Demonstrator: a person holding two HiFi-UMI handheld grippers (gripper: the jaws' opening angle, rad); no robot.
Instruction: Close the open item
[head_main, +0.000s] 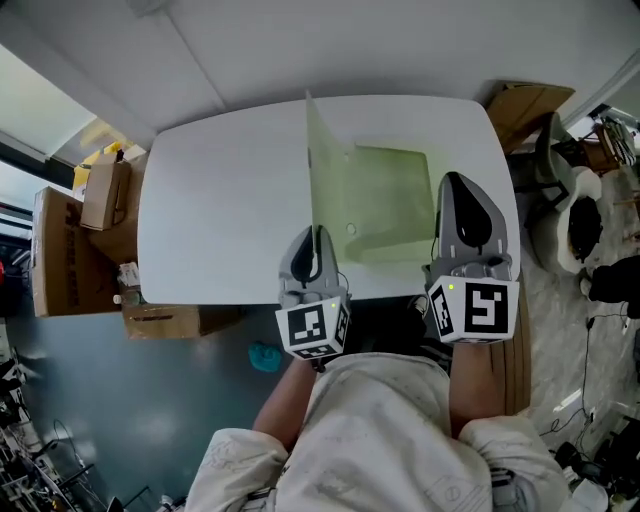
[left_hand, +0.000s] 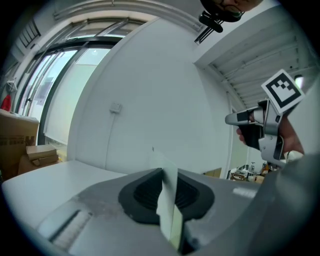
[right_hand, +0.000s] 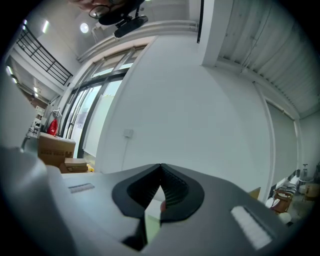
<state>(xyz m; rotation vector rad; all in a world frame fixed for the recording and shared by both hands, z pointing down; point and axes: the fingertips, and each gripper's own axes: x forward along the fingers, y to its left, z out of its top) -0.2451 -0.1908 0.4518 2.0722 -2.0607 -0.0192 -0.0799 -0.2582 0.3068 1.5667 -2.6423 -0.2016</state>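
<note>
Left claw (head_main: 318, 234) pinches the light, floppy folder cover (head_main: 322, 170) at its near edge. Right claw (head_main: 453, 182), pressed together, is over the folder's right edge.

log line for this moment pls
left gripper: shut on folder cover, held upright | right gripper: shut | folder: open on table

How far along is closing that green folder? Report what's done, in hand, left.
Done: the left tool grips the green folder's cover, which stands upright. In hand: that cover, pinched at its near edge; the base sheet lies flat on the white table. Left: fold the cover down onto the base sheet and release.
</note>
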